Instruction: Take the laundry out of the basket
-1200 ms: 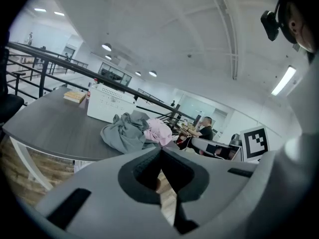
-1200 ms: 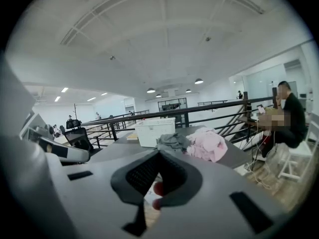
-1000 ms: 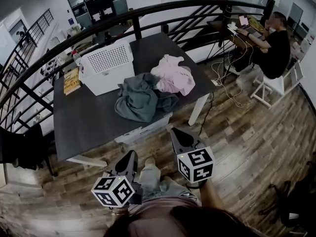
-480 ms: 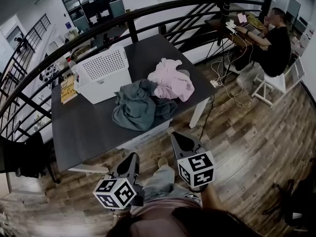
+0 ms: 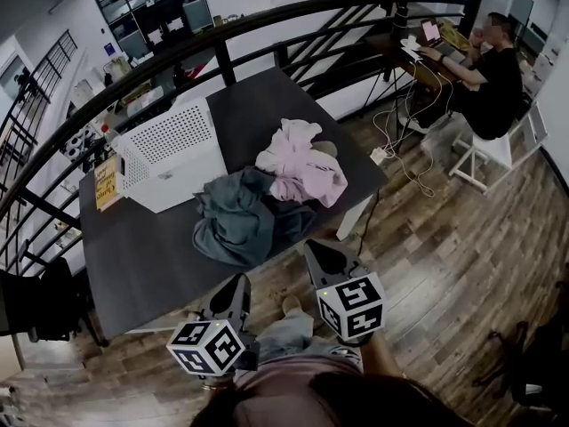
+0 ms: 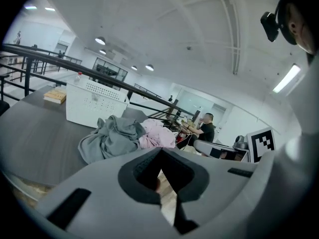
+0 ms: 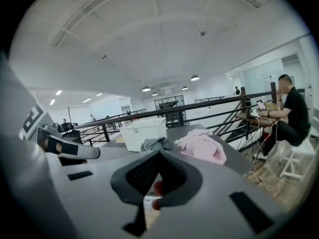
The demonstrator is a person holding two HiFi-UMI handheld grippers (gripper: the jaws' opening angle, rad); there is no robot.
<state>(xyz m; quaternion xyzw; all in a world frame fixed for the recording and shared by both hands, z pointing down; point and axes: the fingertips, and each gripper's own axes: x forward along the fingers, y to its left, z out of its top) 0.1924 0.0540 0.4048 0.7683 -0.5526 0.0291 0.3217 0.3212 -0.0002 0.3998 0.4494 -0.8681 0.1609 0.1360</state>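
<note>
The grey garment [image 5: 236, 225] and pink garment [image 5: 298, 167] lie heaped on the table [image 5: 142, 265] just beside the white basket [image 5: 169, 154]. Both look light and limp, best pinched at a raised fold. The left gripper [image 5: 238, 283] and right gripper [image 5: 313, 251] hang well short of the basket, jaws closed on nothing.

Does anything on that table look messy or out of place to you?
Only the laundry: a grey garment and a pink garment lie crumpled in a heap on the table, outside the white basket. Nothing looks spilled or broken.
</note>
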